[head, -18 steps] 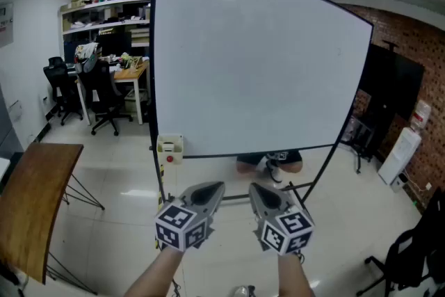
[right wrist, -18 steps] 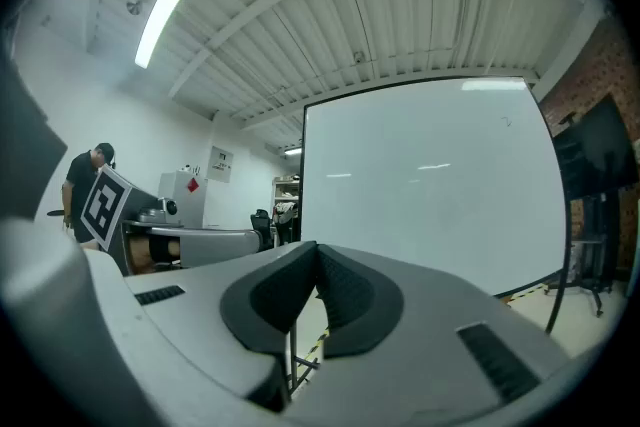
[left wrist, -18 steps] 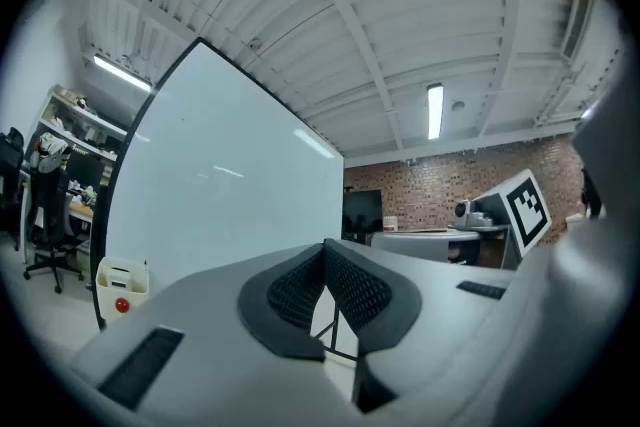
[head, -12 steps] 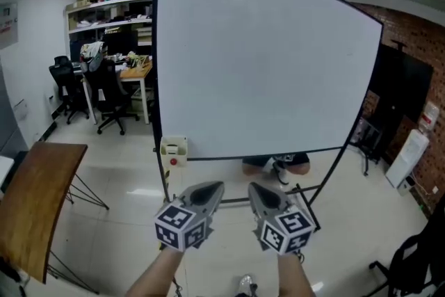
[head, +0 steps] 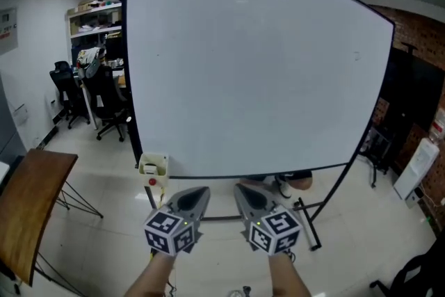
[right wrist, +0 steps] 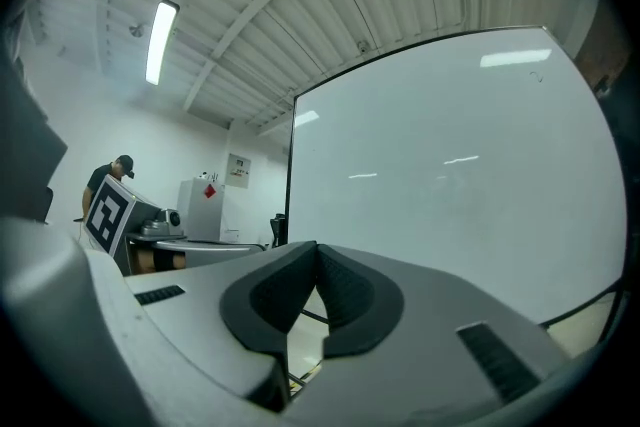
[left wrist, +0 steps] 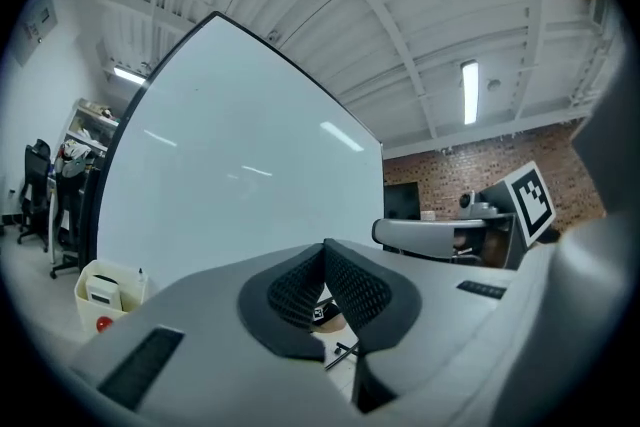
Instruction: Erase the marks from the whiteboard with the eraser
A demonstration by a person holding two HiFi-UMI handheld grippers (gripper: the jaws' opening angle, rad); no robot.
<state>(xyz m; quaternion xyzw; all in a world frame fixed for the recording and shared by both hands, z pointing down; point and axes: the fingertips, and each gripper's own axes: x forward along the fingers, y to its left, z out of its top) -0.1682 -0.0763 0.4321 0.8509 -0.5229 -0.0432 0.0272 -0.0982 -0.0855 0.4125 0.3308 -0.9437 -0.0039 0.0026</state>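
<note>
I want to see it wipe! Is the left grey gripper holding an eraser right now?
No, the left grey gripper has its jaws pressed together with nothing between them.

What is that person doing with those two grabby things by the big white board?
A person holds the left hand-held gripper and the right hand-held gripper level, facing a whiteboard. Both have their jaws together with nothing between them, so no eraser is picked up yet. The whiteboard looks almost blank from here. A small box hangs at its lower left corner.
</note>
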